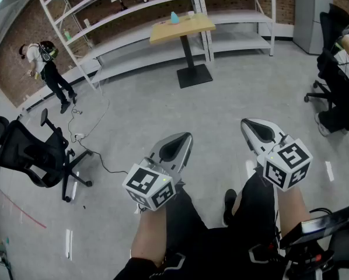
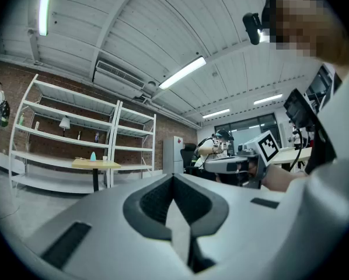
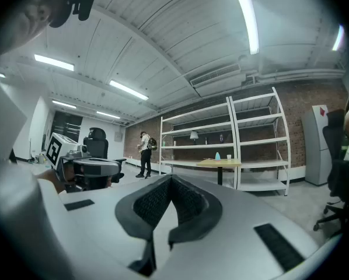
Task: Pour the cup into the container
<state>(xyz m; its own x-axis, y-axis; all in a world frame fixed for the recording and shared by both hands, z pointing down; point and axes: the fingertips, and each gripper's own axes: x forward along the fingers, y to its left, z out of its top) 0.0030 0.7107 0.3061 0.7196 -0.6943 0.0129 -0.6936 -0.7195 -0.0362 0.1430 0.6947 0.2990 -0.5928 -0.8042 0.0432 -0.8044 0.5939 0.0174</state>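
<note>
We hold the left gripper [image 1: 187, 136] and the right gripper [image 1: 245, 123] well short of the wooden table [image 1: 182, 28], both clenched shut on nothing. On that table stand 1 teal container [image 1: 174, 17] and, just beside it, 1 small cup [image 3: 228, 156]. Left of the table stands 1 person [image 1: 46, 63].

Office chair [image 1: 23, 153]: black, on castors, standing on the grey floor to my left.
Person [image 1: 49, 69]: someone with a backpack, far left by the brick wall.
Shelving [image 1: 128, 45]: white racks along that wall ahead of me, with a few small items on them.
Counter [image 1: 183, 28]: a wooden top on a black pedestal, just in front of the racks.
Cabinet [image 1: 311, 10]: tall and grey, in the far right corner.
Cable [image 1: 110, 170]: a dark lead trailing over the floor near the chair.
Red line [image 1: 23, 209]: a mark on the floor at my lower left.
</note>
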